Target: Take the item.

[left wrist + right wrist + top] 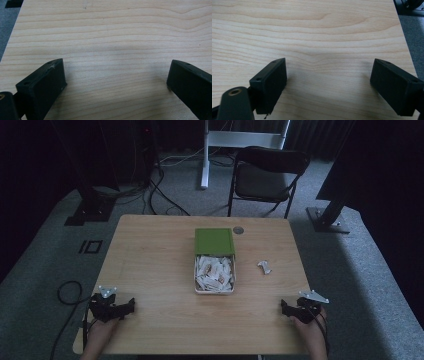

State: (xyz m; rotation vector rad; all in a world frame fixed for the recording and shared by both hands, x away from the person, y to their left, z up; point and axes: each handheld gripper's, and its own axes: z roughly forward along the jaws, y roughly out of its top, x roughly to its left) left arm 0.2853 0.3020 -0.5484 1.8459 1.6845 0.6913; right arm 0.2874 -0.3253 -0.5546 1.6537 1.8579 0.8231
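An open tin (196, 276) with a green lid (214, 241) hinged back sits mid-table, filled with several white sachets (214, 273). One loose white sachet (265, 267) lies on the wood to its right. My left gripper (131, 305) rests at the table's near left corner, its jaws wide apart over bare wood (115, 72). My right gripper (283, 307) rests at the near right corner, likewise open with nothing between its fingers (328, 72).
The wooden table (150, 265) has a small round grey disc (238, 230) near its far edge. A black folding chair (267, 177) stands behind the table. Cables run over the grey carpet at the left, and dark stands flank both sides.
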